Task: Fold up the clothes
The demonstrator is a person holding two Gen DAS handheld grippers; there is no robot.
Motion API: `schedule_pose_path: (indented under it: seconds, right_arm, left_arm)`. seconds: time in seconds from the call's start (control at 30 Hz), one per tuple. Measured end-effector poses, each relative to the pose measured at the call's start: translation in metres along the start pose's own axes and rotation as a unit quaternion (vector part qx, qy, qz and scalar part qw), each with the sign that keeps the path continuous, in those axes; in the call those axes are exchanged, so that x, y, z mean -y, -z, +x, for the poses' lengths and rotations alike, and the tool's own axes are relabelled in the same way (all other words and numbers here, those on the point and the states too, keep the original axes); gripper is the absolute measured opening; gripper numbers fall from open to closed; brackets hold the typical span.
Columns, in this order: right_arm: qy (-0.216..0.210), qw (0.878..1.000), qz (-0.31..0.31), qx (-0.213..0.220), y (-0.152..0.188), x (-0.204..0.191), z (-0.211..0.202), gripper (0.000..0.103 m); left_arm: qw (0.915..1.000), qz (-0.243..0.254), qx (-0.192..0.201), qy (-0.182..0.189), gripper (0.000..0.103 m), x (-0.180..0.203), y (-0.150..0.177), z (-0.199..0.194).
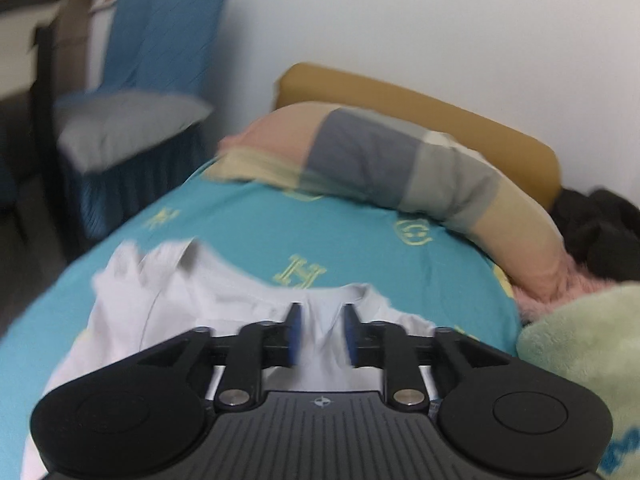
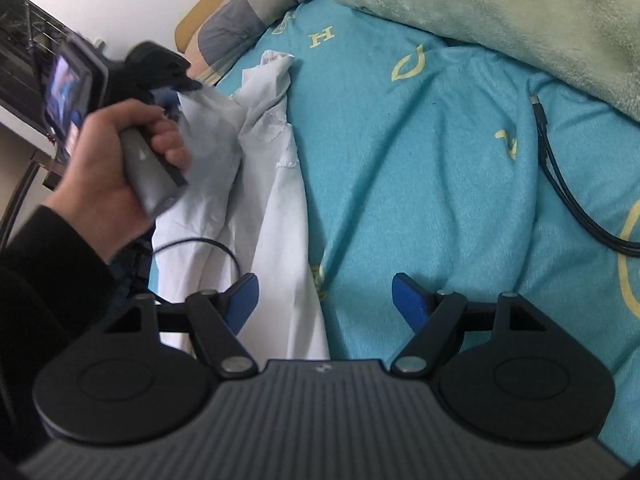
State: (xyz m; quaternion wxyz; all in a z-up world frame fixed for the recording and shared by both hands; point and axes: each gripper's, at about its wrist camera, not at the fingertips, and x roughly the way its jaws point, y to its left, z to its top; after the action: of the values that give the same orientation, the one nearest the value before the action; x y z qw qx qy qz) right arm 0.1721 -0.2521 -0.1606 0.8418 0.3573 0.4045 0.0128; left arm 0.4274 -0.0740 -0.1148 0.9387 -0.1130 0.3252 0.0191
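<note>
Blue-padded right gripper [image 2: 324,300] stands wide apart, empty, above the edge of the white garment [image 2: 276,216] lying on the turquoise bedsheet [image 2: 420,168]. Left gripper [image 1: 322,334], held by the left hand [image 2: 116,160], stands partly apart over the same garment, nothing pinched. Beyond lies a patchwork pillow [image 1: 400,160].

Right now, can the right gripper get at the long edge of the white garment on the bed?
Probably yes. The right gripper stands open, and the white garment edge lies just ahead between its fingers on the turquoise sheet, with nothing over it.
</note>
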Motion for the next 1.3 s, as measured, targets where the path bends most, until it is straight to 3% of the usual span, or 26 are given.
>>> schedule_pose_path:
  seconds: [0.1,0.2,0.33,0.5,0.67,0.73,0.87,1.03,1.07,1.1,1.13,1.2,1.3]
  right_arm:
    - [-0.001,1.000,-0.007,0.004,-0.001,-0.001,0.002,0.076]
    - [-0.006,1.000,-0.004,0.004,-0.002,-0.001,0.003,0.076]
    - [-0.013,1.000,-0.019,0.018,-0.003,-0.005,-0.005,0.076]
    - [-0.004,0.999,-0.042,0.032,-0.005,-0.003,-0.017,0.075]
    - [0.023,0.997,-0.057,0.038,0.000,0.005,-0.033,0.075]
    - [0.037,0.996,-0.069,0.035,0.009,0.005,-0.041,0.075]
    - [0.042,0.997,-0.065,0.017,0.032,0.006,-0.062,0.075]
    - [0.028,0.998,-0.048,0.013,0.056,0.001,-0.087,0.075]
    - [0.027,0.998,-0.059,0.014,0.061,-0.004,-0.089,0.076]
    - [0.024,0.997,-0.071,0.014,0.066,-0.010,-0.090,0.076]
    - [0.012,0.997,-0.078,0.010,0.072,-0.015,-0.089,0.077]
    - [-0.027,0.996,-0.085,-0.003,0.083,-0.024,-0.086,0.077]
    - [-0.077,0.993,-0.088,-0.036,0.096,-0.036,-0.075,0.076]
  left_arm:
    - [0.9993,-0.034,-0.016,-0.004,0.058,-0.031,0.000,-0.025]
    - [0.9980,-0.047,-0.042,0.002,0.071,-0.070,0.008,-0.075]
    - [0.9916,-0.066,-0.112,0.002,0.080,-0.133,0.044,-0.158]
    - [0.9746,-0.103,-0.189,-0.061,0.081,-0.207,0.099,-0.238]
    - [0.9515,-0.179,-0.246,-0.045,0.080,-0.265,0.141,-0.272]
    - [0.9477,-0.170,-0.268,-0.035,0.080,-0.271,0.152,-0.272]
    - [0.9465,-0.111,-0.298,-0.054,0.078,-0.269,0.166,-0.270]
    - [0.9378,-0.076,-0.332,-0.069,0.067,-0.267,0.184,-0.274]
    - [0.9393,-0.071,-0.330,-0.063,0.062,-0.266,0.183,-0.276]
    - [0.9408,-0.066,-0.328,-0.056,0.051,-0.265,0.183,-0.278]
    - [0.9419,-0.058,-0.327,-0.052,0.039,-0.261,0.182,-0.281]
    - [0.9425,-0.031,-0.330,-0.042,0.025,-0.252,0.180,-0.286]
    - [0.9448,0.003,-0.327,-0.025,0.018,-0.241,0.176,-0.296]
